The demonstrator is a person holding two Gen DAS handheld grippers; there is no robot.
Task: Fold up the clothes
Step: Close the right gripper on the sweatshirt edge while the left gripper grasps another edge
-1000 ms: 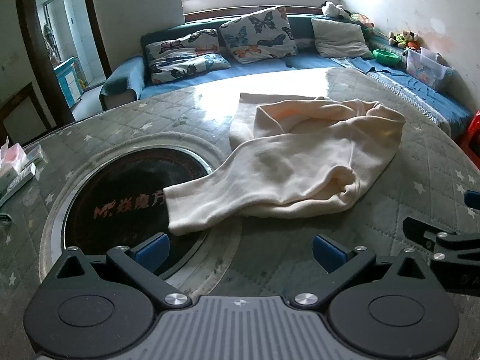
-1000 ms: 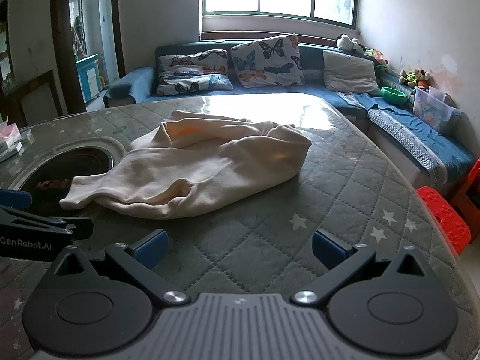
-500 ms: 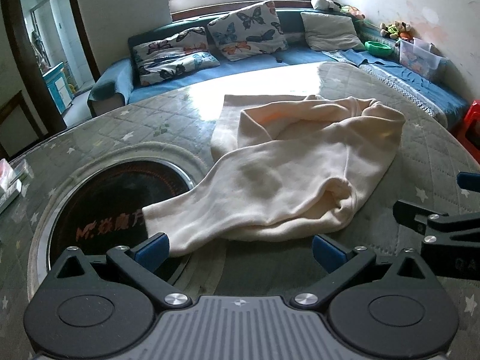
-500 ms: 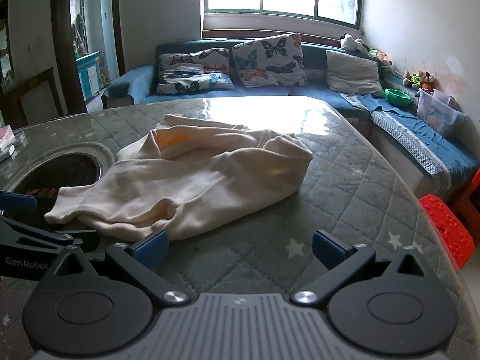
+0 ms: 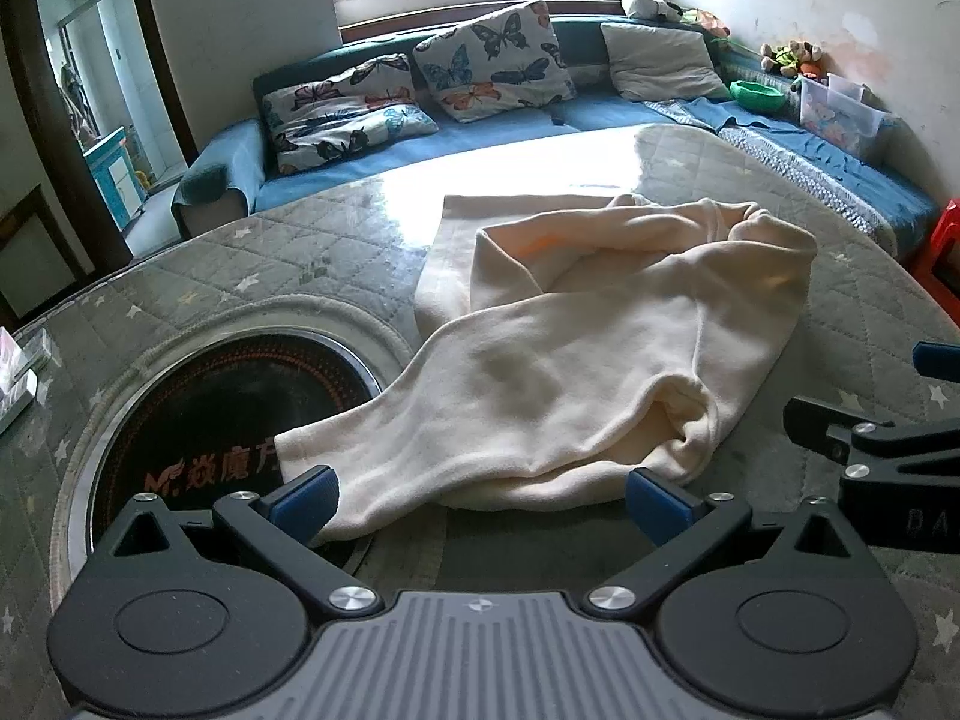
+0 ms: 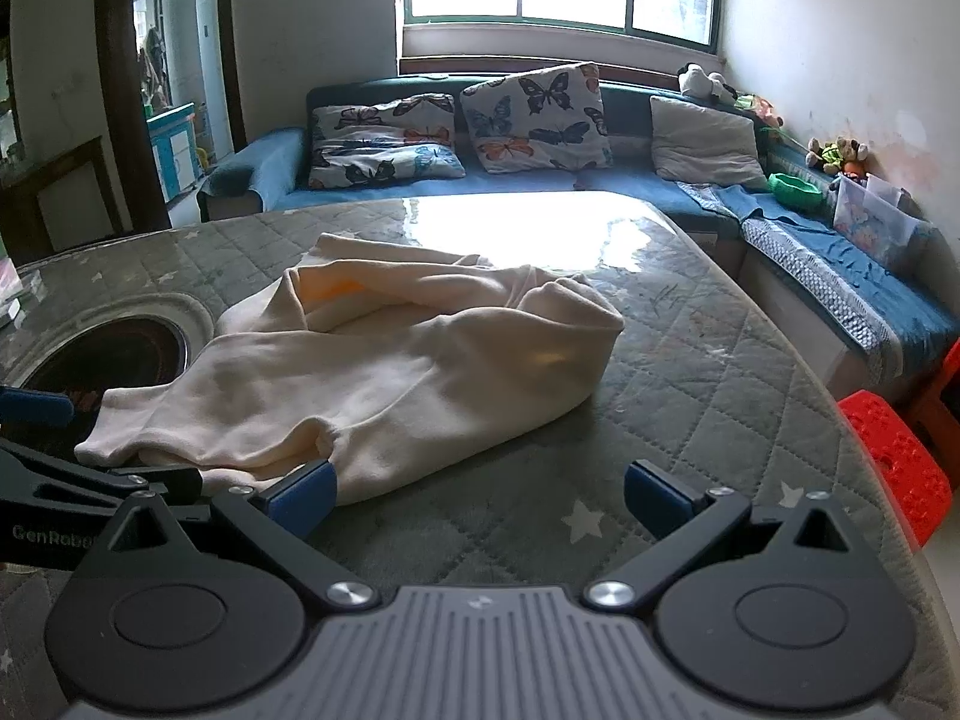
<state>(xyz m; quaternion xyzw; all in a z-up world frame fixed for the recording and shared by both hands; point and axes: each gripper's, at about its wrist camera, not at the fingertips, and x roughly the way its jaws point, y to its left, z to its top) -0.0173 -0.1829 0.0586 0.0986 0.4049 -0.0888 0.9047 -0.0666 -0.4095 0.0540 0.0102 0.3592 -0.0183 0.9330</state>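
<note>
A cream sweatshirt lies crumpled on the quilted grey table cover, one sleeve stretched toward the round black hotplate. My left gripper is open, its blue pads on either side of the garment's near hem, the left pad by the sleeve cuff. The same sweatshirt fills the middle of the right wrist view. My right gripper is open too; its left pad meets the garment's near right edge and its right pad stands over bare cover. Each gripper shows at the edge of the other's view.
A blue corner sofa with butterfly cushions runs behind the table. A red plastic stool stands off the table's right edge. Small boxes lie at the far left. Bare quilted cover extends to the right of the garment.
Both grippers have moved forward and lower toward the sweatshirt's near edge. The garment itself has not shifted, and both pairs of fingers stay apart.
</note>
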